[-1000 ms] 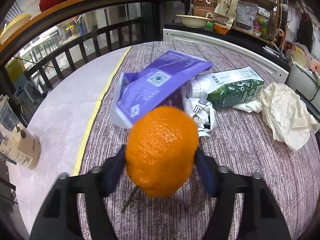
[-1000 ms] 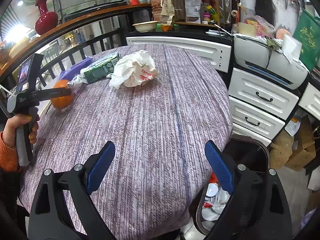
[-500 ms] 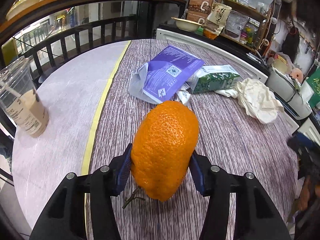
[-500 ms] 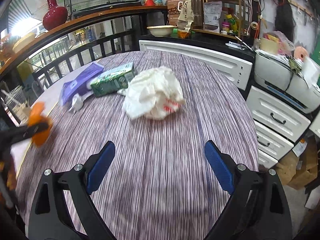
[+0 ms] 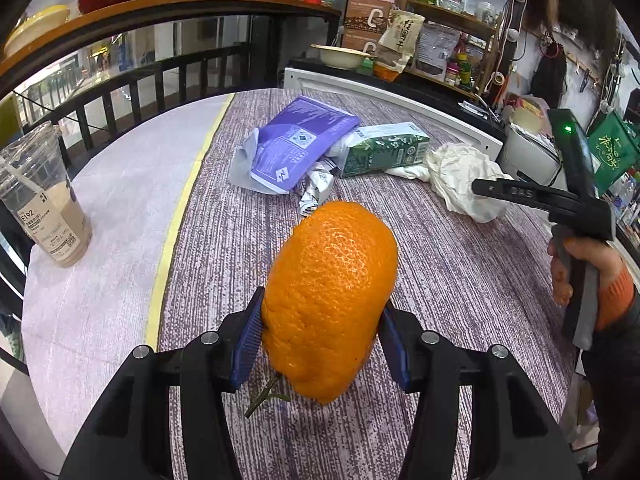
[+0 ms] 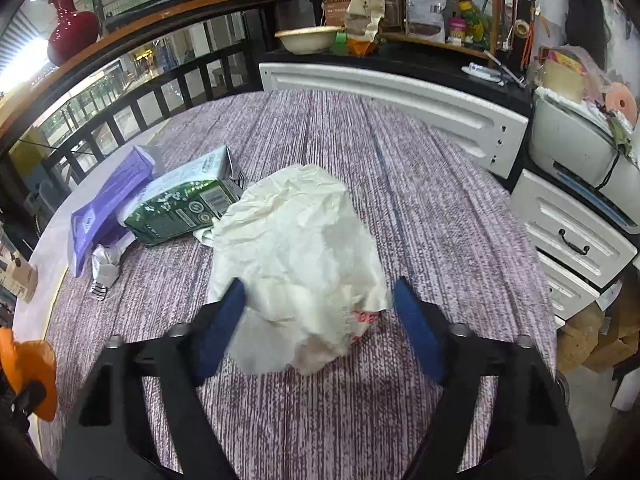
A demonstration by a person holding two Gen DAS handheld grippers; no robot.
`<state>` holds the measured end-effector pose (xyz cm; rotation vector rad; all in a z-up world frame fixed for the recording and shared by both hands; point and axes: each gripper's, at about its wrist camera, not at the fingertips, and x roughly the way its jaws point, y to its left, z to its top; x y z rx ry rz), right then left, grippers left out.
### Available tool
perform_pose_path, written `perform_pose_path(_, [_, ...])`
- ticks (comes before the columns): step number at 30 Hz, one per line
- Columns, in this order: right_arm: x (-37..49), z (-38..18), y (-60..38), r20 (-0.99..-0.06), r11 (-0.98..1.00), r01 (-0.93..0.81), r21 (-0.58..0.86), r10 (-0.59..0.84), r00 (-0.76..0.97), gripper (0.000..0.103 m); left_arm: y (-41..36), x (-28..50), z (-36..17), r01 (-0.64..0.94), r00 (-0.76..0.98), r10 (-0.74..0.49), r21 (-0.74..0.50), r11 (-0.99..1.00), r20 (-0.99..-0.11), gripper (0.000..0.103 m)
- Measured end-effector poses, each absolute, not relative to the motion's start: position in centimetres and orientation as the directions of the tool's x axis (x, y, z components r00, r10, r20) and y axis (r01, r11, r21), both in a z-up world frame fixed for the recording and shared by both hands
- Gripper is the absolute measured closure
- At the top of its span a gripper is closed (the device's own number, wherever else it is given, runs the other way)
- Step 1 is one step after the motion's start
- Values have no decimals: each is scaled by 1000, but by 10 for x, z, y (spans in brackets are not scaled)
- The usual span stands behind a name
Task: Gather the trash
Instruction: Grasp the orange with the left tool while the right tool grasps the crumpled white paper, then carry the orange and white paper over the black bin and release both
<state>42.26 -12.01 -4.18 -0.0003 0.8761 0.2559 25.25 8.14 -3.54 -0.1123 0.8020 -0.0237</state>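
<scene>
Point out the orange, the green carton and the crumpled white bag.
orange [image 5: 332,296]: left wrist view, middle of peel.
green carton [image 6: 180,208]: right wrist view, green side face.
crumpled white bag [image 6: 296,248]: right wrist view, middle.

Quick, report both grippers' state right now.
Left gripper: shut on the orange.
Right gripper: jaws closing around the crumpled white bag, pads not yet pressing it.

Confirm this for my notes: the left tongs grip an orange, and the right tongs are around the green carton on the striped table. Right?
Not quite. The right tongs are closing around the crumpled white paper bag, not the green carton, which lies beside it, as the right wrist view shows. The left tongs do grip the orange.
</scene>
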Motion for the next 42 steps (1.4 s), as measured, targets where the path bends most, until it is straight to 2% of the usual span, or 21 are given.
perform_pose_path(3, [422, -50, -121, -769, 971, -214, 104, 215, 602, 65, 80, 251, -37, -14, 692, -70, -110, 994, -718, 51])
perform_pose_path(7, [408, -44, -130, -749, 965, -213, 150, 252, 613, 71, 80, 251, -38, -14, 692, -66, -104, 994, -719, 51])
perform_pose_path(17, [340, -21, -158, -678, 971, -202, 132, 237, 696, 73, 60, 242, -38, 32, 694, -91, -95, 995, -714, 51])
perform_pose_path(29, [248, -17, -216, -614, 979, -136, 154, 202, 763, 73, -1, 219, -34, 180, 694, -191, -89, 980, -694, 51])
perform_pose_path(38, [205, -21, -282, -590, 990, 10, 139, 75, 804, 73, -70, 203, -32, 321, 666, -291, -88, 943, -687, 51])
perform_pose_path(42, [201, -36, -320, -621, 980, 105, 171, 24, 784, 73, -102, 199, -26, 383, 656, -342, -93, 919, -673, 51])
